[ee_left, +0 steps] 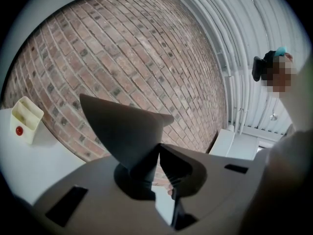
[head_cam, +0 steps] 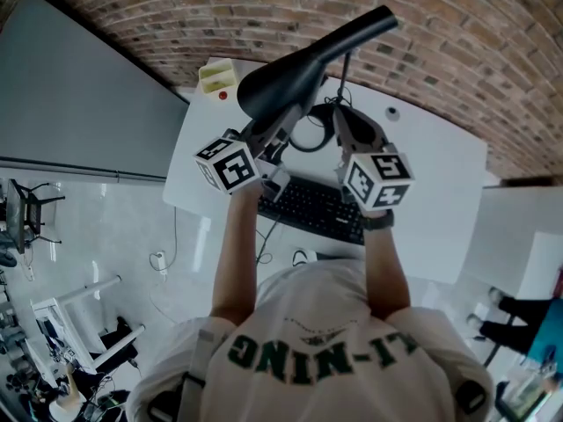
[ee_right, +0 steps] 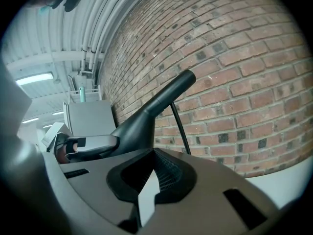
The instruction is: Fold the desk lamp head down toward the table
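The lamp head (head_cam: 280, 84) is clamped by the left hand-held gripper (ee_left: 157, 151); the right hand-held gripper (ee_right: 150, 155) is closed and empty. The fold is judged not yet made, so the head must next be swung down toward the desk (head_cam: 431, 170).

The lamp head (head_cam: 290, 73) is plain black, and the keyboard (head_cam: 321, 211) is black too. The counter (head_cam: 431, 161) is white. The wall (head_cam: 220, 7) has red-brown bricks with pale joints. The left tool (head_cam: 274, 133) and right tool (head_cam: 346, 121) are dark grey, each with a white cube bearing black square markers. The tray (head_cam: 216, 76) is pale yellow. The shirt (head_cam: 325, 319) is white with dark green letters.
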`<state>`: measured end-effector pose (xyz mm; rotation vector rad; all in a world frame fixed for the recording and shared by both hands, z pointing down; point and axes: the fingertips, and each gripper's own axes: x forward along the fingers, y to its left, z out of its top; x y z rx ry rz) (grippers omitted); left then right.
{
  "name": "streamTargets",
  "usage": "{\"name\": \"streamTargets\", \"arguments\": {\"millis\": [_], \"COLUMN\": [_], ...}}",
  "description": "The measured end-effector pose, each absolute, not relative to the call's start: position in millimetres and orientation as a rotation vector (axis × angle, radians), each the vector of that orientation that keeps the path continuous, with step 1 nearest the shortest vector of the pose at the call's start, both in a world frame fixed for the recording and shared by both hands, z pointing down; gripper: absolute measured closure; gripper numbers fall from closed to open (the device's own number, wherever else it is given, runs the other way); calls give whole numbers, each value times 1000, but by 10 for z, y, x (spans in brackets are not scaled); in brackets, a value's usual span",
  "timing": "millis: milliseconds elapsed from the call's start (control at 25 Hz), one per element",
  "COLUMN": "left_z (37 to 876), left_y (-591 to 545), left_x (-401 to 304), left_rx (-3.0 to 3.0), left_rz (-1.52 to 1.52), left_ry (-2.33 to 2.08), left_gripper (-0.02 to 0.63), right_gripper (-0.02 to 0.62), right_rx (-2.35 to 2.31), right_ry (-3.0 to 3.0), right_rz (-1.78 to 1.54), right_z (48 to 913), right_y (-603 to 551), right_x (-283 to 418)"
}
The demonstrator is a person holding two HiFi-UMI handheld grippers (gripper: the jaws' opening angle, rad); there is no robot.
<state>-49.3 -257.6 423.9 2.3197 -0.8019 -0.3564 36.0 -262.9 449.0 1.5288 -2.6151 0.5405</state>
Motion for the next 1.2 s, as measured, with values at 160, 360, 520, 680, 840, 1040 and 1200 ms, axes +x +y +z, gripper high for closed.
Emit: {"name": "streamTargets", "arguments": {"millis": [160,360,520,680,840,1040,1200], "left_z": [4281,4320,4392,4396,4467,4518,4552], "left_y": [-2587,-2606,-2621,-2638,-2650,-2684,-2697], "left_x": [-475,-443,-418,-380,-327,-288,-258], "left_rx": [2308,2280,2264,2227,2208,2187,2178], "left_rz": [-390,-435,-467,-502,-537,-589,-632], "left_ry": [-778,-745,-712,-696,-646,-601,-570], "left_gripper": [586,584,581,580,577,574,574], "right_gripper": [597,597,597,597,597,597,597], "right_rx": [1534,1542,1547,1542,1540,1546,1550], "right_ry": [-2613,-2604,-2598,-2601,-2600,-2592,-2581], "right_rz": [547,559,572,582,586,587,588], "right_z": [4503,4535,4575,4600,4625,4627,4631], "right_y": [-2639,-2658,-2673,-2693,-2712,-2733,-2731], "right_x": [390,433,471,473,478,513,545]}}
